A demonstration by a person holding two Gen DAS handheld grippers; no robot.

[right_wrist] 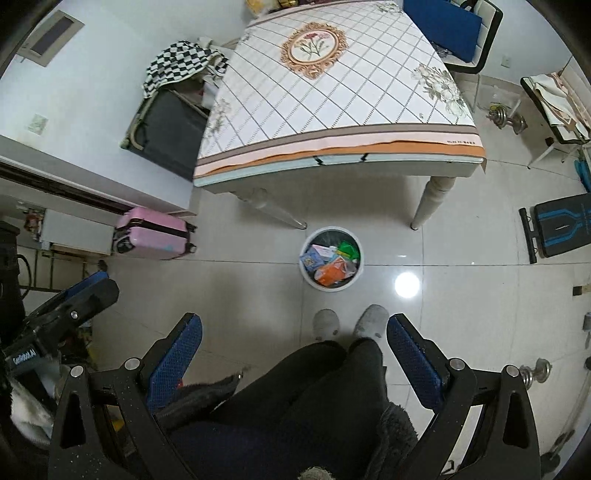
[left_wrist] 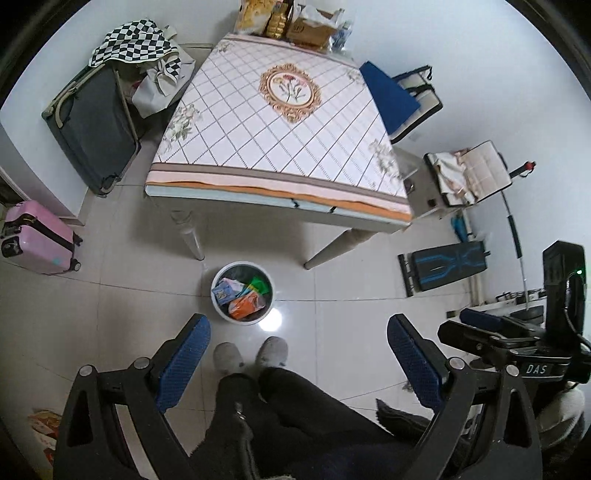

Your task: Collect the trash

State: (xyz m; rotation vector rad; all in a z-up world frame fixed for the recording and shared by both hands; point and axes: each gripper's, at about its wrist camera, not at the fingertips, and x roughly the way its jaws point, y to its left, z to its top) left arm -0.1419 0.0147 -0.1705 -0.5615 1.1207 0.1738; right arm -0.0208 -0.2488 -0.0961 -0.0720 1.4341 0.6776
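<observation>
Both tongs spread wide, nothing between the pads. Left tongs (left_wrist: 299, 365) and right tongs (right_wrist: 294, 354) are held high, looking down at the floor over the person's legs and grey slippers (left_wrist: 251, 356).

Landmark: white round bin (left_wrist: 242, 292), on the tiled floor just in front of the slippers and just short of the worktop's (left_wrist: 273, 122) near edge, between its two front legs. Trash is inside the bin: orange packet (left_wrist: 245, 307) on the side nearest the slippers, blue-and-pink carton (left_wrist: 226, 290) to its left, green wrapper (left_wrist: 258, 285) toward the worktop side. Same contents in the right view, bin (right_wrist: 331, 263).

Pink suitcase (left_wrist: 38, 238) lies well left of the bin by the wall. Dark suitcase (left_wrist: 96, 129) with checkered cloth (left_wrist: 135, 40) sits beyond it, beside the worktop. Black-and-blue exercise board (left_wrist: 445, 267) is right of the bin. Boxes and bags (left_wrist: 295, 20) are stacked at the worktop's far end.
</observation>
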